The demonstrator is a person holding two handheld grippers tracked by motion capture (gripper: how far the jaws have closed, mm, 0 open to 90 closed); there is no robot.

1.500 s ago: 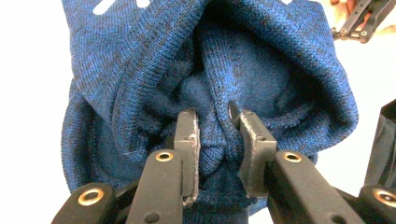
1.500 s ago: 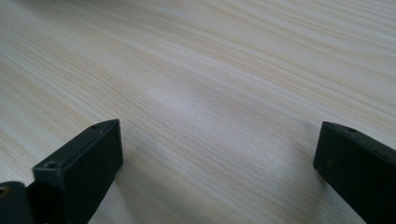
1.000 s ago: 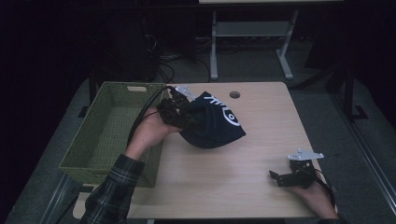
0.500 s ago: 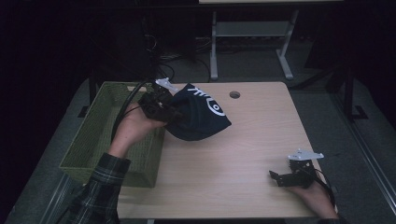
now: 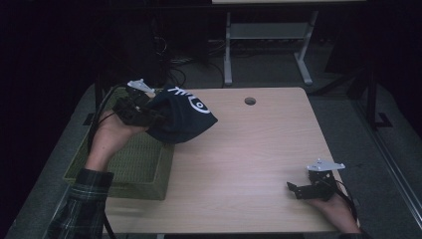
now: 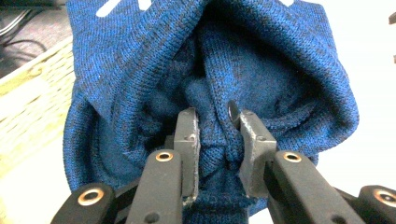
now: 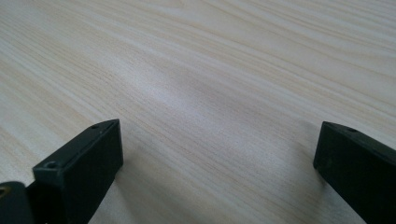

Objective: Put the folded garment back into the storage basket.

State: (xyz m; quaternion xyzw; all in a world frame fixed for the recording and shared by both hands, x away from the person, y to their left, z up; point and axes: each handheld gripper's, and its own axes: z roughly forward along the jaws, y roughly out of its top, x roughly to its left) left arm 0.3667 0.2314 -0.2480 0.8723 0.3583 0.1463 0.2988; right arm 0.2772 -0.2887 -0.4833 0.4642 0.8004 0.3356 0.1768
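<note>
The left gripper (image 5: 149, 115) has its fingers (image 6: 187, 140) clamped on a fold of the blue knit hat (image 5: 183, 118) (white markings on its top), held at the basket's (image 5: 144, 169) one-o'clock corner. At the desk's (image 5: 249, 149) five o'clock, the right gripper (image 7: 219, 154) rests, fingers wide apart.

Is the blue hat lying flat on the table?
No, the left tongs hold the hat up, bunched, over the edge of the basket.
</note>
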